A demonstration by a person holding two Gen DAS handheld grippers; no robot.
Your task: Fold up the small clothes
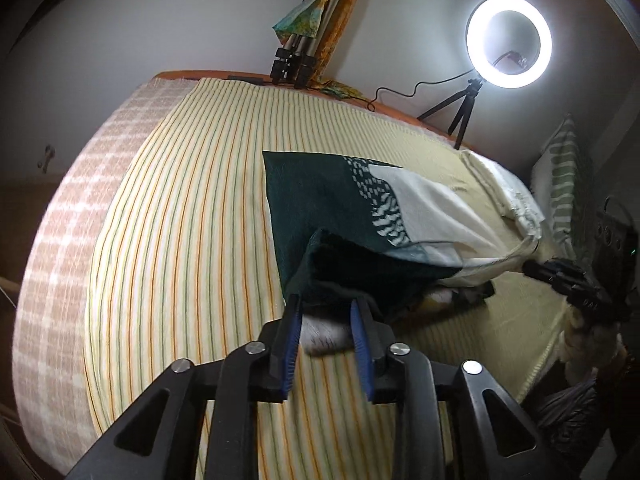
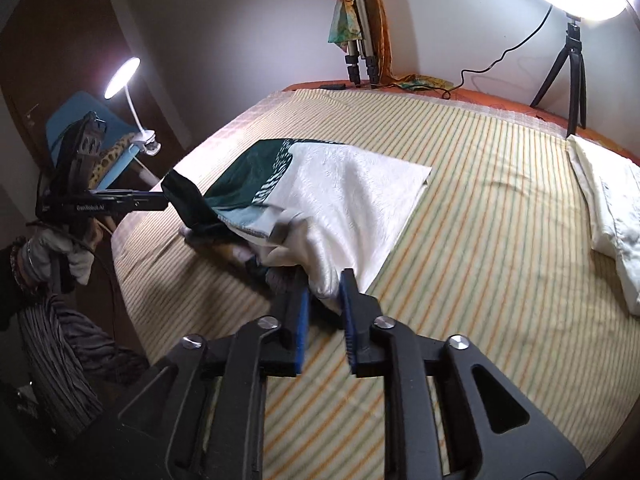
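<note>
A small garment, dark green on one side and white on the other with a patterned band (image 1: 352, 204) (image 2: 344, 192), lies on the striped bed with its near edge lifted. My left gripper (image 1: 326, 300) is shut on the garment's dark green corner and holds it off the bed; it also shows in the right wrist view (image 2: 176, 192). My right gripper (image 2: 325, 282) is shut on the garment's white corner; in the left wrist view it (image 1: 532, 268) shows at the right, holding the white edge.
The bed has a yellow striped sheet (image 1: 192, 208). A folded cream cloth (image 2: 608, 208) lies at the right. A ring light on a small tripod (image 1: 508, 36) and a folded tripod (image 1: 296, 56) stand at the far edge. A clip lamp (image 2: 128, 76) and a blue chair are at the left.
</note>
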